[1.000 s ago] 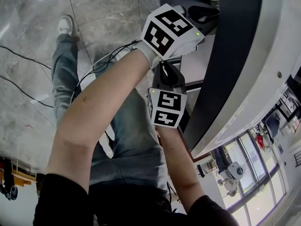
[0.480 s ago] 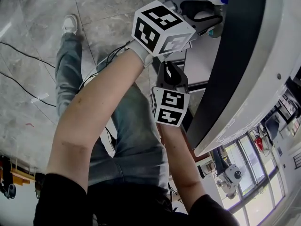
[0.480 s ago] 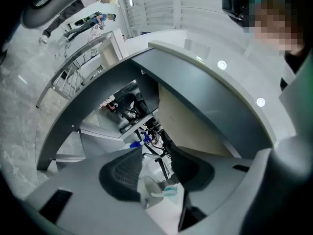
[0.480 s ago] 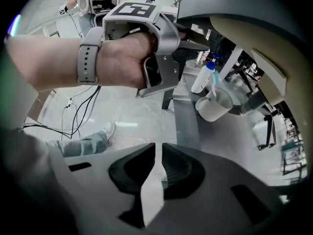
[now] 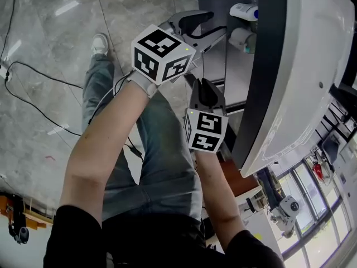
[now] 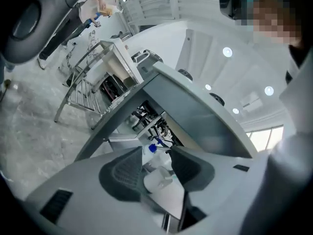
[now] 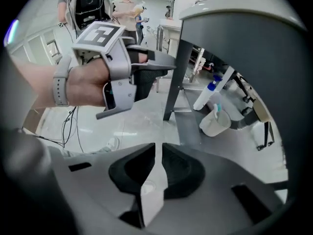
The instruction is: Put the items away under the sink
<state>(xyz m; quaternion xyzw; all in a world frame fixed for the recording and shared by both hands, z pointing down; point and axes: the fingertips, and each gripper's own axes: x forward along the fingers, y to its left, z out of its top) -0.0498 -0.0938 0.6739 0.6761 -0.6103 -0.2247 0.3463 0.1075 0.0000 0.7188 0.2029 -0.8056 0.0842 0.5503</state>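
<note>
A white cup (image 5: 241, 38) with a toothbrush in it (image 7: 215, 123) stands on the grey shelf (image 5: 231, 74) under the white sink (image 5: 312, 66). Just behind the cup lies a white bottle (image 5: 244, 10) with a blue cap (image 7: 210, 93). My left gripper (image 5: 217, 23) is open and empty, a short way left of the shelf edge. Between its pads I see the cup (image 6: 157, 179) and the bottle's cap (image 6: 152, 148) farther off. My right gripper (image 5: 204, 84) is lower, below the left one, shut with nothing held (image 7: 158, 153).
A dark panel (image 5: 268, 66) runs below the sink rim. Black cables (image 5: 33, 94) trail over the grey stone floor, beside my leg and shoe (image 5: 99, 42). A metal rack (image 6: 83, 92) stands beyond the sink unit. People (image 7: 128, 4) stand far off.
My left gripper has drawn back to the left, away from the shelf, leaving the cup standing there. The right gripper has barely moved.
</note>
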